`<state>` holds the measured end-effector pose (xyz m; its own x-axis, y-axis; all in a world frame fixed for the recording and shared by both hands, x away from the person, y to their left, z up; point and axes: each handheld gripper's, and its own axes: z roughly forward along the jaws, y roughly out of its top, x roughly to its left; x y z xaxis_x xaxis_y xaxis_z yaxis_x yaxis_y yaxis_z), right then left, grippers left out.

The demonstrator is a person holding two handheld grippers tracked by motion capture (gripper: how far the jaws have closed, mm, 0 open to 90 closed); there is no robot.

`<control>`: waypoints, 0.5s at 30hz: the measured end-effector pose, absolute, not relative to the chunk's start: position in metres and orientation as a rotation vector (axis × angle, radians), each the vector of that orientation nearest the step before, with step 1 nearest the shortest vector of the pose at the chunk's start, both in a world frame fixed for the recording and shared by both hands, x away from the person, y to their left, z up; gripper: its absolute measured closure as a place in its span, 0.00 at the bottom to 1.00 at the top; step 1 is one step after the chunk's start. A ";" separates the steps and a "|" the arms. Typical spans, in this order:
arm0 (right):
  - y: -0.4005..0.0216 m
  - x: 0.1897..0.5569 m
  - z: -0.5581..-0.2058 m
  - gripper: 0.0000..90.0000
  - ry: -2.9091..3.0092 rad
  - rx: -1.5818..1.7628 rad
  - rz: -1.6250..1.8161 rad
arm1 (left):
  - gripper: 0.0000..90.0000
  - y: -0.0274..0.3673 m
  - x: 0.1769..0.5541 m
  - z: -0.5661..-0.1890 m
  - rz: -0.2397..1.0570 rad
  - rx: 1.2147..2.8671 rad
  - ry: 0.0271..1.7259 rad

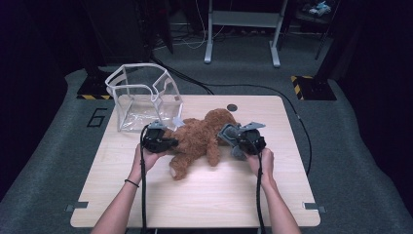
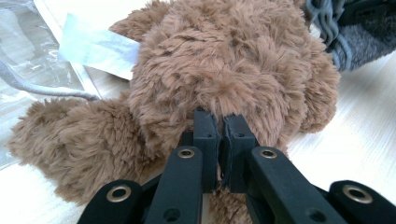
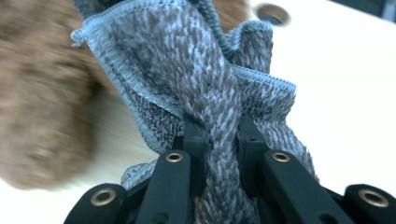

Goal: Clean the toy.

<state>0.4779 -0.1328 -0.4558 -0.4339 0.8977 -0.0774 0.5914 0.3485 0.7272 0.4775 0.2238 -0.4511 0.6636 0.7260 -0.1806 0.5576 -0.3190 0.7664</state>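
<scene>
While we pinch the teddy bear (image 2: 224,70) at mid-table with the left gripper (image 2: 219,122), its jaws shut on the fur to steady it, the right gripper (image 3: 219,130) clamps the grey knit cloth (image 3: 196,70) at the bear's right, probably its garment. Beyond stands a clear bag (image 1: 143,97), open-mouthed, likely for packing.

High view: above near table (image 1: 204,204) edge, looks fwd/down, far. Both gripper views: v. close, along own jaws; all three share the brown plush bear (image 1: 199,139).
</scene>
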 end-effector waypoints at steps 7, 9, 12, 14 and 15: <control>-0.176 0.478 -0.459 0.87 2.060 1.427 0.823 | 0.96 0.224 0.478 -0.452 0.242 2.011 0.996; -0.183 0.476 -0.459 0.87 2.043 1.441 0.827 | 0.96 0.225 0.478 -0.452 0.242 2.013 0.995; -0.195 0.471 -0.459 0.87 2.029 1.462 0.803 | 0.96 0.225 0.478 -0.451 0.234 2.020 0.989; -0.204 0.465 -0.458 0.87 2.024 1.488 0.781 | 0.96 0.226 0.478 -0.452 0.234 2.018 0.987; -0.208 0.463 -0.458 0.87 2.029 1.498 0.776 | 0.96 0.226 0.478 -0.451 0.231 2.025 0.984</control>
